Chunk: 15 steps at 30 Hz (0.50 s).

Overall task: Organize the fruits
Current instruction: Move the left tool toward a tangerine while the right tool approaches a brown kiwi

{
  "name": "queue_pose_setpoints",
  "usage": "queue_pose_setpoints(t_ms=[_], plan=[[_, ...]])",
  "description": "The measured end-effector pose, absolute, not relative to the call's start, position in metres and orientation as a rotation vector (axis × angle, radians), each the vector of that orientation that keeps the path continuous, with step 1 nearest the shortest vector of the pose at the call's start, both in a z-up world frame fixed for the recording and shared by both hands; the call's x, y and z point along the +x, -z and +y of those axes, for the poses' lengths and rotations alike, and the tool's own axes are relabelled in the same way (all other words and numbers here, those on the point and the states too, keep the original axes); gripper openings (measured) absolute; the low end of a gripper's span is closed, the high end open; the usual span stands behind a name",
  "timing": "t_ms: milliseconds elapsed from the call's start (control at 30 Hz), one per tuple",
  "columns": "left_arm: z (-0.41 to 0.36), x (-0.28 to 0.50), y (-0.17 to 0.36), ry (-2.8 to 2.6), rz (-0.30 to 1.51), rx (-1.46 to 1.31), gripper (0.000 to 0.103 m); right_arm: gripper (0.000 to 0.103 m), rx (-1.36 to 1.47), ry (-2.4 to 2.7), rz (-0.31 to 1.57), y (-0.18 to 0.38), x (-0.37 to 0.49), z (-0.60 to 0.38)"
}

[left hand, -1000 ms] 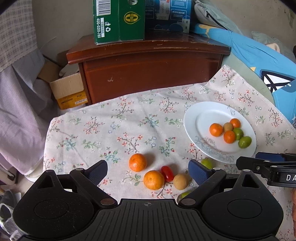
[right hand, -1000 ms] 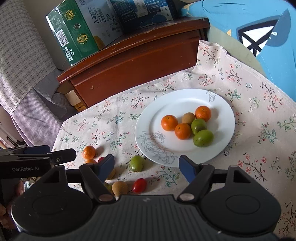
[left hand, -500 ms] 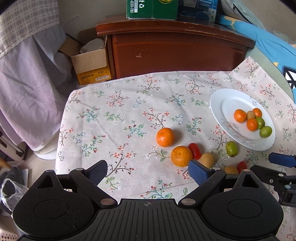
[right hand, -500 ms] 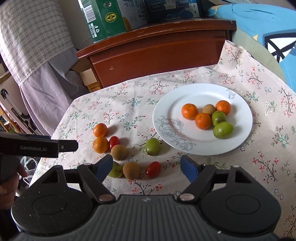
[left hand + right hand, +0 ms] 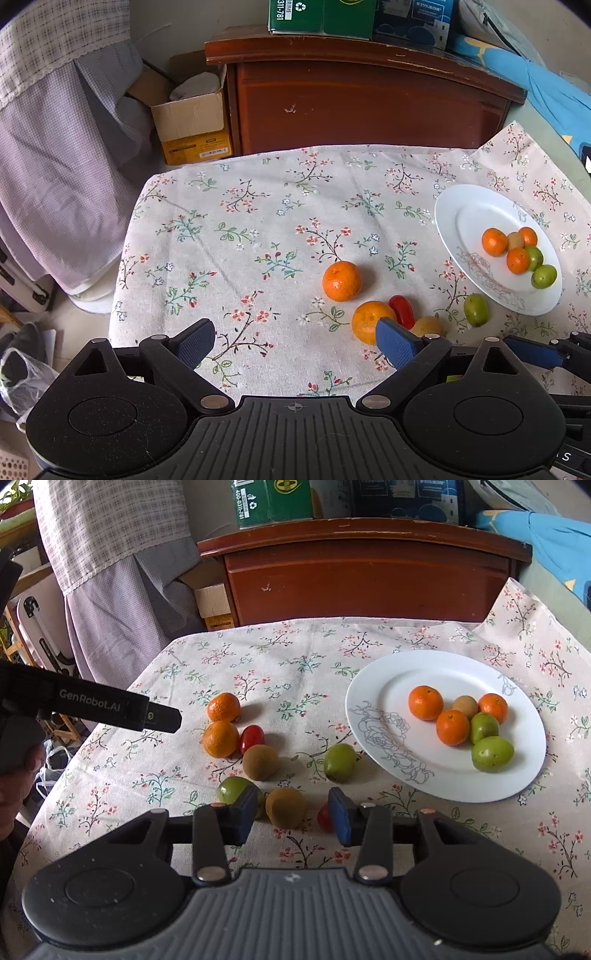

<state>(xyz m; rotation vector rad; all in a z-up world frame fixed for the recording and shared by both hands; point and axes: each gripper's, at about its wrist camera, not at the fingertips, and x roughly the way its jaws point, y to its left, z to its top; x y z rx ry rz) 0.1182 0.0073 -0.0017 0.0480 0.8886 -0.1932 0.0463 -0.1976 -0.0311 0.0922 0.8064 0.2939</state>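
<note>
Left wrist view: the left gripper [image 5: 295, 341] is seen with jaws spread wide and nothing between them, above the flowered cloth of the worktop [image 5: 229, 236]. Two loose mandarins [image 5: 341, 280] are counted on the cloth, with one red cherry tomato [image 5: 402, 312], one brown kiwi [image 5: 428, 326] partly hidden behind a finger, and one green fruit [image 5: 476, 309] just beside the white plate [image 5: 469, 218]. On the plate, three mandarins, one kiwi and two green fruits are counted in a tight cluster. A blue pad of the right gripper [image 5: 532, 352] is seen at the right edge.

Right wrist view: the right gripper [image 5: 293, 814] is seen with jaws closing around a brown kiwi [image 5: 286, 808], fuzzy and oval; whether the pads already press on it cannot be told. Outside the plate [image 5: 391, 686], two mandarins [image 5: 223, 707], two kiwis, two green fruits [image 5: 340, 762] and two cherry tomatoes [image 5: 252, 737] are counted, one tomato half hidden behind the right pad. On the plate the same six fruits are counted. The left gripper [image 5: 162, 718] is seen from the side at the left, held by a hand [image 5: 20, 746].
</note>
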Motion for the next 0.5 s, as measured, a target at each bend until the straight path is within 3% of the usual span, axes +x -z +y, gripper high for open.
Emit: queue_pose_setpoints(t_ms=[100, 167, 233, 500], plan=[[0.004, 0.118, 0.003, 0.215, 0.884, 0.048, 0.094, 0.041, 0.076, -0.302, 0.795, 0.033, 0.047, -0.195], [0.001, 0.119, 0.004, 0.229, 0.883, 0.045, 0.093, 0.034, 0.070, -0.310, 0.792, 0.033, 0.047, -0.193], [-0.002, 0.120, 0.006, 0.239, 0.885, 0.043, 0.087, 0.028, 0.046, -0.315, 0.791, 0.033, 0.046, -0.190], [-0.010, 0.123, 0.015, 0.289, 0.908, 0.025, 0.069, 0.028, -0.063, -0.320, 0.790, 0.038, 0.042, -0.178]])
